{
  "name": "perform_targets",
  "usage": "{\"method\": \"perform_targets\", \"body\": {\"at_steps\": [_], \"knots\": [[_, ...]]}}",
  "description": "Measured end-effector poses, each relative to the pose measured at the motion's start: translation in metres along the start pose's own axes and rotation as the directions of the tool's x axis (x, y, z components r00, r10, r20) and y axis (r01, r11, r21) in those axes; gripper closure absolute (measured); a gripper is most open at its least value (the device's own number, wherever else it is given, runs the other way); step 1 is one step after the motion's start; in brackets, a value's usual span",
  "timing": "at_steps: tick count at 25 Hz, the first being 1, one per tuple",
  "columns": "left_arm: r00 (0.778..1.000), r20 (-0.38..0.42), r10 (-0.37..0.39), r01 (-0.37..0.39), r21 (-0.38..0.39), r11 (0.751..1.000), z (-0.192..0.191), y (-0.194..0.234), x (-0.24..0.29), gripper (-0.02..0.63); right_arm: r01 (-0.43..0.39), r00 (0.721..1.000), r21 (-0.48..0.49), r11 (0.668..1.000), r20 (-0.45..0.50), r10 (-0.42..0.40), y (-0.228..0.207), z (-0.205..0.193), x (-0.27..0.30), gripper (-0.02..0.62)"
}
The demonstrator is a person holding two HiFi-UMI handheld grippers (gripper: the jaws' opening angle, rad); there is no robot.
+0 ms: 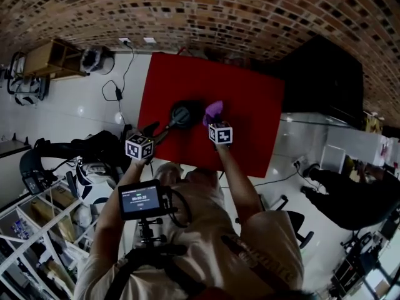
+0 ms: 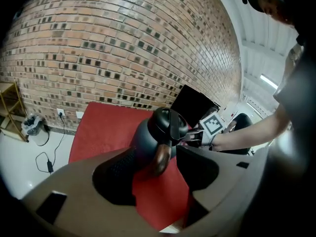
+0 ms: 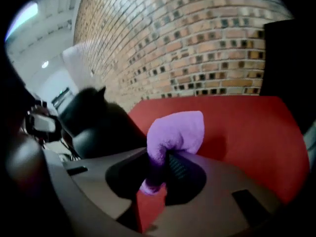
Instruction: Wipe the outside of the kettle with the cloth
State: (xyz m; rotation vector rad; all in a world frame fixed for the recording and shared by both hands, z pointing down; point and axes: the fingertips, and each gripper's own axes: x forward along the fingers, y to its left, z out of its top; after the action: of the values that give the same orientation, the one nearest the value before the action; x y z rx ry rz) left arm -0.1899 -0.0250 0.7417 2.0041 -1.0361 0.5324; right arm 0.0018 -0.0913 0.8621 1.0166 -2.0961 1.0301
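Observation:
A black kettle (image 1: 184, 114) stands on the red table (image 1: 250, 117). Its brown handle (image 2: 161, 158) lies between the jaws of my left gripper (image 2: 163, 154), which is shut on it. In the left gripper view the kettle (image 2: 153, 137) fills the middle, lid on top. My right gripper (image 3: 160, 167) is shut on a purple cloth (image 3: 175, 132) that bulges out above the jaws. In the head view the cloth (image 1: 214, 109) sits just right of the kettle, close to its side. In the right gripper view the kettle (image 3: 94, 122) is to the cloth's left.
A brick wall (image 1: 206, 17) runs behind the table. A black panel (image 1: 325, 80) stands at the table's right. Cables and a socket (image 1: 119, 92) lie on the white floor to the left, with shelves (image 1: 37, 230) nearer the person.

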Motion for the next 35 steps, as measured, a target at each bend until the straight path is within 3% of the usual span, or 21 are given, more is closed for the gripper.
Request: {"method": "perform_targets", "body": {"at_steps": [2, 3, 5, 7, 9, 11, 13, 15, 17, 19, 20, 22, 23, 25, 27, 29, 31, 33, 35], "knots": [[1.000, -0.013, -0.005, 0.005, 0.002, 1.000, 0.000, -0.001, 0.002, 0.351, -0.065, 0.983, 0.016, 0.998, 0.175, 0.061, 0.028, 0.028, -0.044, 0.500], [1.000, -0.020, -0.010, 0.011, 0.007, 1.000, -0.001, -0.002, 0.003, 0.351, -0.113, 0.969, -0.013, 0.993, 0.218, 0.113, 0.048, 0.035, -0.060, 0.500], [0.999, -0.046, -0.024, 0.025, 0.027, 0.999, -0.003, -0.003, 0.006, 0.351, -0.170, 0.952, -0.062, 0.983, 0.246, 0.180, 0.077, 0.033, -0.067, 0.500], [0.996, -0.081, -0.034, 0.038, 0.046, 0.998, -0.005, -0.004, 0.010, 0.374, -0.158, 0.956, -0.060, 0.986, 0.242, 0.168, 0.082, 0.018, -0.050, 0.500], [0.992, -0.117, -0.037, 0.045, 0.064, 0.997, -0.009, -0.007, 0.015, 0.405, -0.121, 0.977, -0.012, 0.993, 0.176, 0.122, 0.070, -0.015, -0.022, 0.502], [0.988, -0.149, -0.032, 0.047, 0.095, 0.994, -0.011, -0.013, 0.021, 0.445, -0.114, 0.993, 0.008, 0.993, 0.028, 0.113, 0.061, -0.063, 0.012, 0.503], [0.983, -0.181, -0.016, 0.039, 0.124, 0.992, -0.009, -0.015, 0.028, 0.446, -0.174, 0.980, 0.033, 0.984, -0.091, 0.176, 0.065, -0.098, 0.041, 0.502], [0.978, -0.207, -0.005, 0.034, 0.138, 0.990, -0.010, -0.014, 0.031, 0.446, -0.214, 0.967, 0.048, 0.976, -0.128, 0.219, 0.072, -0.102, 0.046, 0.500], [0.975, -0.223, -0.001, 0.034, 0.143, 0.989, -0.013, -0.013, 0.031, 0.447, -0.172, 0.983, 0.025, 0.985, -0.065, 0.173, 0.069, -0.084, 0.027, 0.499], [0.974, -0.229, -0.004, 0.038, 0.145, 0.989, -0.015, -0.014, 0.030, 0.446, -0.099, 0.990, -0.027, 0.995, 0.099, 0.101, 0.063, -0.047, -0.016, 0.499], [0.973, -0.230, -0.008, 0.042, 0.146, 0.988, -0.015, -0.016, 0.031, 0.446, -0.083, 0.977, -0.082, 0.993, 0.188, 0.097, 0.068, -0.024, -0.042, 0.498], [0.973, -0.232, -0.016, 0.052, 0.151, 0.987, -0.012, -0.016, 0.031, 0.447, -0.113, 0.939, -0.250, 0.962, 0.290, 0.186, 0.102, 0.012, -0.077, 0.497], [0.973, -0.232, -0.019, 0.056, 0.153, 0.987, -0.011, -0.015, 0.031, 0.447, -0.147, 0.924, -0.340, 0.929, 0.289, 0.252, 0.125, 0.017, -0.081, 0.497], [0.972, -0.234, -0.024, 0.061, 0.156, 0.986, -0.011, -0.013, 0.030, 0.448, -0.217, 0.907, -0.469, 0.856, 0.227, 0.354, 0.160, 0.009, -0.071, 0.497], [0.969, -0.247, -0.023, 0.065, 0.165, 0.984, -0.011, -0.015, 0.031, 0.449, -0.259, 0.905, -0.504, 0.824, 0.170, 0.389, 0.169, -0.008, -0.054, 0.499], [0.960, -0.280, -0.014, 0.073, 0.200, 0.977, -0.012, -0.018, 0.033, 0.455, -0.283, 0.909, -0.484, 0.828, 0.140, 0.392, 0.162, -0.023, -0.040, 0.500], [0.947, -0.320, 0.000, 0.084, 0.248, 0.965, -0.013, -0.019, 0.035, 0.462, -0.277, 0.930, -0.450, 0.849, 0.096, 0.354, 0.145, -0.043, -0.022, 0.500], [0.937, -0.348, 0.010, 0.093, 0.278, 0.956, -0.014, -0.019, 0.036, 0.468, -0.204, 0.973, -0.379, 0.902, 0.021, 0.229, 0.109, -0.068, 0.006, 0.500], [0.933, -0.359, 0.011, 0.099, 0.286, 0.953, -0.014, -0.019, 0.037, 0.468, -0.047, 0.999, -0.251, 0.967, -0.033, 0.040, 0.056, -0.083, 0.025, 0.500]]}}
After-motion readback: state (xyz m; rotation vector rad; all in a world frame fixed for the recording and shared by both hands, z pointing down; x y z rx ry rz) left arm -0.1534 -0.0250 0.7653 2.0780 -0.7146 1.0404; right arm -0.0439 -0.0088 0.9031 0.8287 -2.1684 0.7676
